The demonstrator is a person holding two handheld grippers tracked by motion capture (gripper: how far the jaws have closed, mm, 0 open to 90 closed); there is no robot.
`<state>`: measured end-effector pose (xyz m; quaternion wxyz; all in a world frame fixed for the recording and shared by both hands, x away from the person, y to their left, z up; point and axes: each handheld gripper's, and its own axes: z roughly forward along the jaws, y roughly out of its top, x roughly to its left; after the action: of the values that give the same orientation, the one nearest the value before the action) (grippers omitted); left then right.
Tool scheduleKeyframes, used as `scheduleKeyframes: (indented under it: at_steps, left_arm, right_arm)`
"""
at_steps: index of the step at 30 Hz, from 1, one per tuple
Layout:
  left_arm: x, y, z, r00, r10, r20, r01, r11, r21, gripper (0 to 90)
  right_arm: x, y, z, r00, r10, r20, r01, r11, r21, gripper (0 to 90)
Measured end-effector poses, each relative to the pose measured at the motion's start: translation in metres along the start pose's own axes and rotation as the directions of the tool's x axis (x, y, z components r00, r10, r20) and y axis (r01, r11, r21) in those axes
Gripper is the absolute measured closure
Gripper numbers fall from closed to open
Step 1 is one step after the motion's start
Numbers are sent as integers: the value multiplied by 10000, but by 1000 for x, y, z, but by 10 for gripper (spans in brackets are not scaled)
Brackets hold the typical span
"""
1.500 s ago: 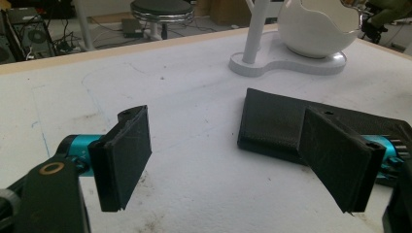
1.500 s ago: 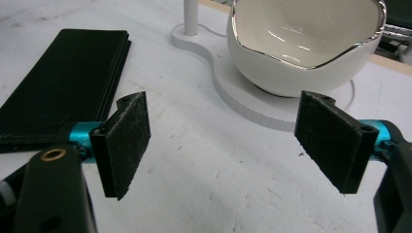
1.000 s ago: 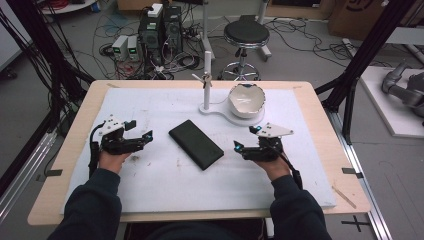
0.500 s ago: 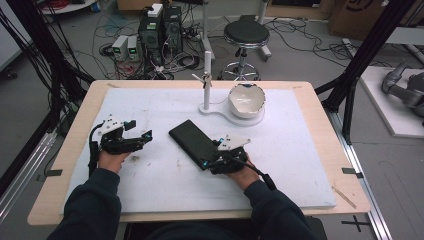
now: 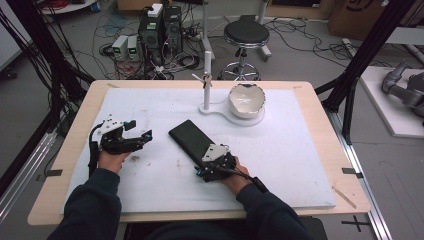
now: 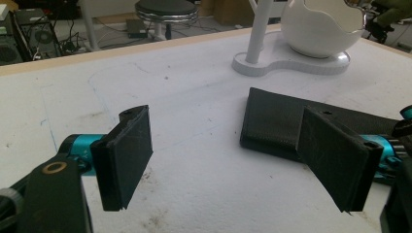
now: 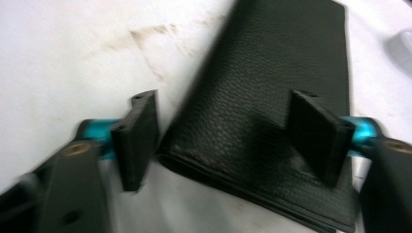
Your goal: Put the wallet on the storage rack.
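Straddling a flat, grainy black leather wallet, the right gripper has been closing, pads untouching.

No legible text, label, brand, number or sign — neither on the black wallet nor on the white table mat.

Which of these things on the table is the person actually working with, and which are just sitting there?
In use:
black leather wallet
right gripper, jaws closing in around the wallet's near end

Just sitting there:
white lamp stand
white cracked-egg shade
left gripper, open, idle
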<state>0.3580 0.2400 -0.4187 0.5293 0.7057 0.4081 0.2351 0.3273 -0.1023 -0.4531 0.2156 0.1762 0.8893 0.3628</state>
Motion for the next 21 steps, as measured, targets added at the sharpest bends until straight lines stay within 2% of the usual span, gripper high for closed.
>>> scheduleKeyframes:
  at_steps: [2, 3, 4, 5, 6, 7, 8, 9, 12, 13, 14, 15, 16, 17, 18, 19, 20, 21]
  left_arm:
    - [0, 0, 0, 10000, -9, 12, 9, 10000, 16, 207]
    - [0, 0, 0, 10000, 31, 12, -31, 10000, 24, 207]
    - [0, 0, 0, 10000, 39, 14, -39, 10000, 31, 207]
    - [0, 0, 0, 10000, 36, 33, -36, 10000, 28, 207]
    - [0, 0, 0, 10000, 17, 30, -17, 10000, 12, 207]
    - [0, 0, 0, 10000, 3, 31, -3, 10000, 10, 207]
    - [0, 0, 0, 10000, -5, 23, 5, 10000, 3, 207]
    - [0, 0, 0, 10000, -13, 15, 13, 10000, -5, 207]
    - [0, 0, 0, 10000, -21, 21, 21, 10000, 3, 207]
    - [1, 0, 0, 10000, -15, 30, 15, 10000, 12, 207]
    - [1, 0, 0, 10000, -15, 30, 15, 10000, 12, 207]
    - [0, -1, 1, 10000, 7, 47, -7, 10000, 44, 209]
    - [0, -1, 1, 10000, 7, 47, -7, 10000, 44, 213]
    - [0, -1, 1, 10000, 73, 58, -74, 9999, 92, 215]
    - [0, -1, 1, 10000, 73, 58, -74, 9999, 92, 216]
    - [0, -1, 2, 10000, 78, 49, -79, 9999, 77, 218]
    - [0, -1, 2, 10000, 78, 49, -79, 9999, 77, 219]
    - [-1, -1, 1, 10000, 83, 30, -83, 9999, 74, 220]
  right_arm:
    - [-1, -1, -1, 9999, -129, -40, 129, 9999, 21, 372]
    - [0, 1, -4, 9995, -300, -38, 300, 9995, 5, 496]
    - [0, 1, -4, 9995, -300, -38, 300, 9995, 5, 496]
    - [4, 1, -7, 9993, -361, 3, 361, 9993, -54, 615]
    - [4, 1, -7, 9993, -361, 3, 361, 9993, -54, 615]
    - [6, 2, -10, 9994, -336, 22, 336, 9993, -137, 719]
    - [6, 2, -10, 9994, -336, 22, 336, 9993, -137, 719]
    - [7, 3, -13, 9993, -373, 49, 373, 9992, -164, 792]
    - [5, 5, -14, 9997, -209, -89, 207, 9996, -204, 811]
    - [1, 5, -17, 9994, 189, -291, -196, 9996, -226, 817]
    - [1, 5, -17, 9994, 189, -291, -196, 9996, -226, 817]
    - [-6, 6, -21, 9968, 636, -492, -655, 9971, -378, 821]
    - [-6, 6, -21, 9968, 636, -492, -655, 9971, -378, 821]
    - [-13, 8, -27, 9906, 1193, -670, -1235, 9903, -629, 824]
    - [-13, 8, -27, 9906, 1193, -670, -1235, 9903, -629, 824]
    - [-23, 8, -35, 9808, 1764, -833, -1843, 9780, -978, 825]
    - [-23, 8, -35, 9808, 1764, -833, -1843, 9780, -978, 825]
    - [-33, 7, -43, 9658, 2404, -973, -2519, 9589, -1304, 826]
